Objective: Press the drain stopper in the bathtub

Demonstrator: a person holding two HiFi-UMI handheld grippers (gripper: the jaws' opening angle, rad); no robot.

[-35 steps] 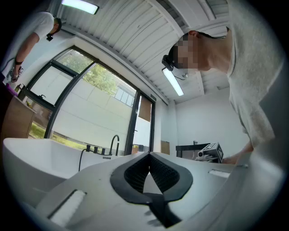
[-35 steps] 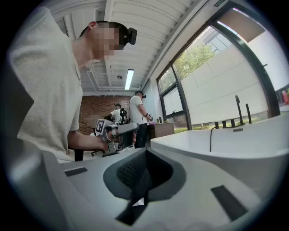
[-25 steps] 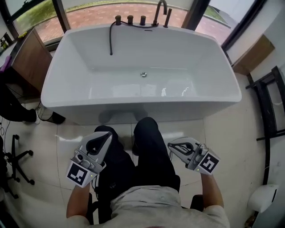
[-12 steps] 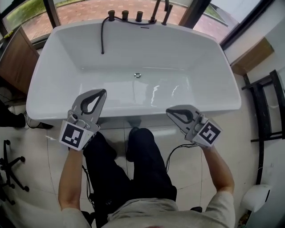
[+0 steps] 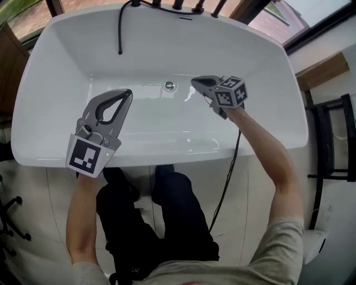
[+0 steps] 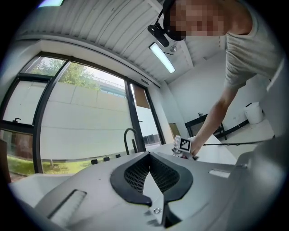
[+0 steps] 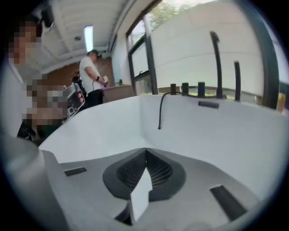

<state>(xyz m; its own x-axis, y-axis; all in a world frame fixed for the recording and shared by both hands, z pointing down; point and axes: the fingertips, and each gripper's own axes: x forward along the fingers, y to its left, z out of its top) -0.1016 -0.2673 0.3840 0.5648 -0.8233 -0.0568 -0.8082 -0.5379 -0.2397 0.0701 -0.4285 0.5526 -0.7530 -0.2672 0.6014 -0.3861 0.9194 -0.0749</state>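
The white bathtub fills the upper half of the head view. Its small round chrome drain stopper sits on the tub floor near the far wall. My right gripper reaches over the tub, shut and empty, its tip just right of the stopper and apart from it. My left gripper hovers above the tub's near left side, also shut with nothing in it. In the left gripper view the shut jaws point up at the windows, and the right gripper's marker cube shows beyond. The right gripper view faces the tub's inner wall.
A black faucet with handles stands on the far rim, and a black hose hangs into the tub. A cable trails from my right arm. A black rack stands to the right. Another person stands in the background.
Both grippers have moved forward from beside my legs to over the tub. The right one has reached far in towards the drain stopper. The view has leaned closer to the tub.
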